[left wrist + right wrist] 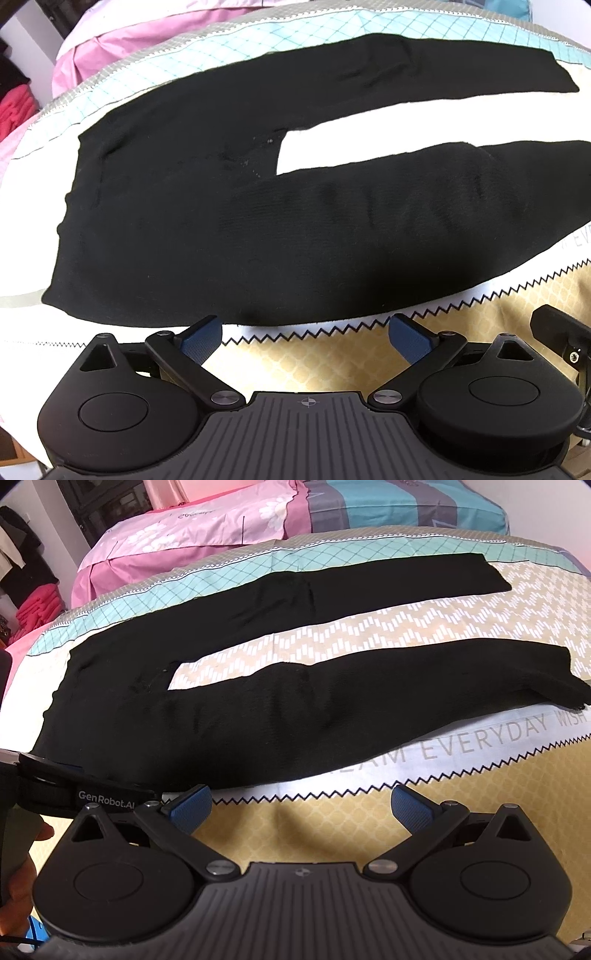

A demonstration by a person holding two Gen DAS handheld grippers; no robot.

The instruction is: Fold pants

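Black pants (207,206) lie flat on the bed, waistband at the left, both legs running right with a gap between them. They show whole in the right wrist view (258,709). My left gripper (306,334) is open and empty, its blue pads just short of the near edge of the near leg. My right gripper (301,806) is open and empty, also just in front of the near leg's edge. The left gripper's body (74,790) shows at the left of the right wrist view.
The bed cover (424,627) has yellow, white and teal patterned bands and a black zigzag line (406,781) near the front. A pink quilt (207,528) lies at the back. Red folded clothes (37,605) are stacked at far left.
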